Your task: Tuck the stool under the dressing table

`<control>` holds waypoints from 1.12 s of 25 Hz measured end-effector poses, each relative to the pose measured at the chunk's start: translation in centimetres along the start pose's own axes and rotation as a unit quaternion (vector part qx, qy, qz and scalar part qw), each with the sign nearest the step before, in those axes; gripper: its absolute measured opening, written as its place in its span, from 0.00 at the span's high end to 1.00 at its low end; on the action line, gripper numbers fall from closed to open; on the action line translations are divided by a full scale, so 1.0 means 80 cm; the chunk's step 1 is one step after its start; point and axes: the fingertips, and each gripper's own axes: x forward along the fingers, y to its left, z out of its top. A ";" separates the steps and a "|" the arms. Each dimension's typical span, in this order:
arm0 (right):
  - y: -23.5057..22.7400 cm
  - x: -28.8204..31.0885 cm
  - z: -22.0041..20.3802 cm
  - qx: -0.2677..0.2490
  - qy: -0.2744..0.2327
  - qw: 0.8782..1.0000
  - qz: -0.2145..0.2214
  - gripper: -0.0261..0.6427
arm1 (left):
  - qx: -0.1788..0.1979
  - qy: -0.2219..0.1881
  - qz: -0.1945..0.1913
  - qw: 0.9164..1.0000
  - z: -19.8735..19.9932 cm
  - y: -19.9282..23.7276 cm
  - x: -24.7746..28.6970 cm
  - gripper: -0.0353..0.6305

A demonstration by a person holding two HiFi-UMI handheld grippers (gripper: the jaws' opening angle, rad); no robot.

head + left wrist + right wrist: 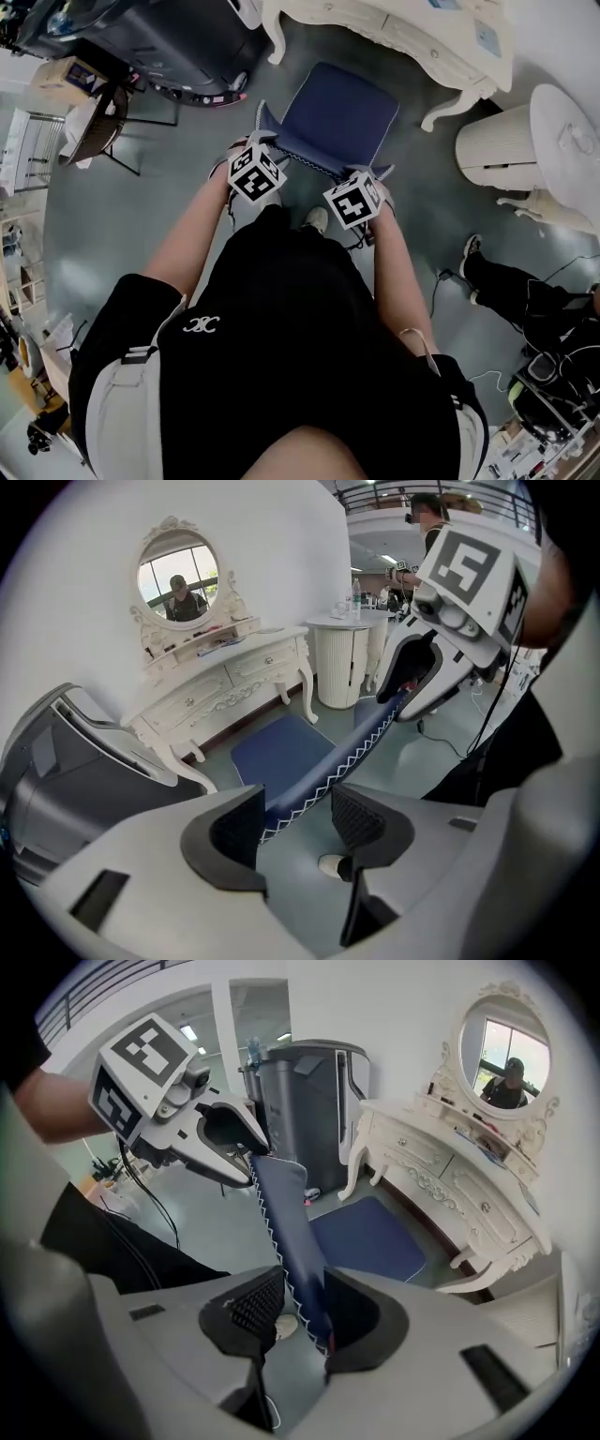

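The stool has a blue seat (339, 114) and a low blue backrest (314, 161) edged with white zigzag stitching. It stands on the grey floor just in front of the white dressing table (412, 33), with its seat outside the table. My left gripper (265, 141) is at the backrest's left end, open, with the padded edge (319, 771) lying between its jaws (297, 817) and touching neither pad. My right gripper (380, 178) is at the right end. There the backrest (286, 1213) lies against one pad (352, 1316), with a thin gap to the other (255, 1305).
An oval mirror (180, 574) tops the dressing table. A white fluted side table (506, 141) stands to its right and a dark grey machine (159, 37) to its left. Another person's legs (511, 286) and cables lie on the floor at right. My own shoe (316, 219) is behind the stool.
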 end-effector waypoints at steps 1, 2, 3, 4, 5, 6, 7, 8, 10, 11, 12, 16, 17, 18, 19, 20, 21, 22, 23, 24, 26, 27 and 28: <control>-0.001 0.000 0.001 0.005 -0.001 1.000 0.004 0.75 | 0.000 0.001 -0.005 1.000 0.000 0.001 0.000 0.62; -0.001 -0.001 0.003 0.007 -0.005 1.000 0.007 0.76 | 0.000 0.004 -0.011 1.000 0.000 0.001 0.000 0.62; -0.001 0.000 0.003 0.008 -0.009 1.000 0.009 0.76 | 0.000 0.008 -0.017 1.000 0.000 0.000 0.000 0.62; 0.000 0.000 0.002 0.009 -0.014 1.000 0.012 0.76 | -0.001 0.014 -0.022 1.000 -0.001 -0.001 0.000 0.62; 0.000 0.001 0.002 0.010 -0.017 1.000 0.013 0.76 | -0.001 0.018 -0.026 1.000 0.000 -0.002 0.001 0.62; -0.002 0.001 0.002 0.012 -0.019 1.000 0.013 0.76 | -0.002 0.021 -0.028 0.999 0.001 -0.002 0.002 0.62; -0.005 0.000 0.002 0.016 -0.019 1.000 0.012 0.76 | -0.002 0.021 -0.029 0.999 0.003 -0.002 0.002 0.62; -0.008 -0.001 0.002 0.020 -0.018 1.000 0.011 0.76 | -0.002 0.021 -0.029 0.999 0.006 -0.001 0.003 0.62; -0.013 -0.002 0.002 0.025 -0.018 0.999 0.014 0.76 | 0.000 0.022 -0.032 0.999 0.011 0.000 0.006 0.62; -0.014 -0.002 0.002 0.025 -0.019 0.999 0.015 0.76 | -0.001 0.025 -0.036 0.999 0.012 0.000 0.007 0.62; -0.016 -0.002 0.002 0.025 -0.021 0.999 0.014 0.76 | -0.002 0.028 -0.039 0.999 0.013 0.000 0.008 0.62; -0.030 -0.004 0.003 0.025 -0.030 0.999 -0.004 0.76 | -0.015 0.019 -0.040 0.999 0.021 0.001 0.013 0.62; -0.034 -0.004 0.003 0.027 -0.033 0.999 -0.006 0.75 | -0.017 0.017 -0.037 0.999 0.024 0.003 0.015 0.62; -0.038 -0.003 0.003 0.030 -0.034 0.999 -0.006 0.75 | -0.019 0.015 -0.034 0.999 0.027 0.004 0.018 0.62; -0.043 -0.002 0.003 0.032 -0.035 0.999 -0.005 0.75 | -0.022 0.014 -0.031 0.999 0.030 0.006 0.021 0.62; -0.049 -0.002 0.004 0.035 -0.035 0.999 -0.005 0.75 | -0.024 0.010 -0.029 0.999 0.036 0.008 0.024 0.62; -0.056 -0.001 0.005 0.038 -0.034 0.999 -0.007 0.75 | -0.024 0.004 -0.026 0.999 0.044 0.011 0.026 0.62; -0.063 0.000 0.006 0.041 -0.034 0.999 -0.009 0.74 | -0.023 0.000 -0.024 0.999 0.050 0.015 0.029 0.62; -0.070 0.001 0.008 0.045 -0.035 0.998 -0.011 0.74 | -0.023 -0.001 -0.023 0.999 0.055 0.019 0.031 0.62; -0.077 0.001 0.011 0.049 -0.037 0.998 -0.012 0.74 | -0.024 0.001 -0.023 0.999 0.059 0.023 0.034 0.62; -0.090 0.004 0.022 0.053 -0.045 0.997 -0.014 0.74 | -0.025 0.003 -0.023 0.999 0.067 0.033 0.038 0.62; -0.096 0.005 0.028 0.054 -0.049 0.997 -0.015 0.74 | -0.025 0.003 -0.022 0.999 0.070 0.039 0.041 0.62; -0.101 0.006 0.032 0.056 -0.049 0.997 -0.015 0.74 | -0.025 0.001 -0.020 0.999 0.073 0.044 0.044 0.62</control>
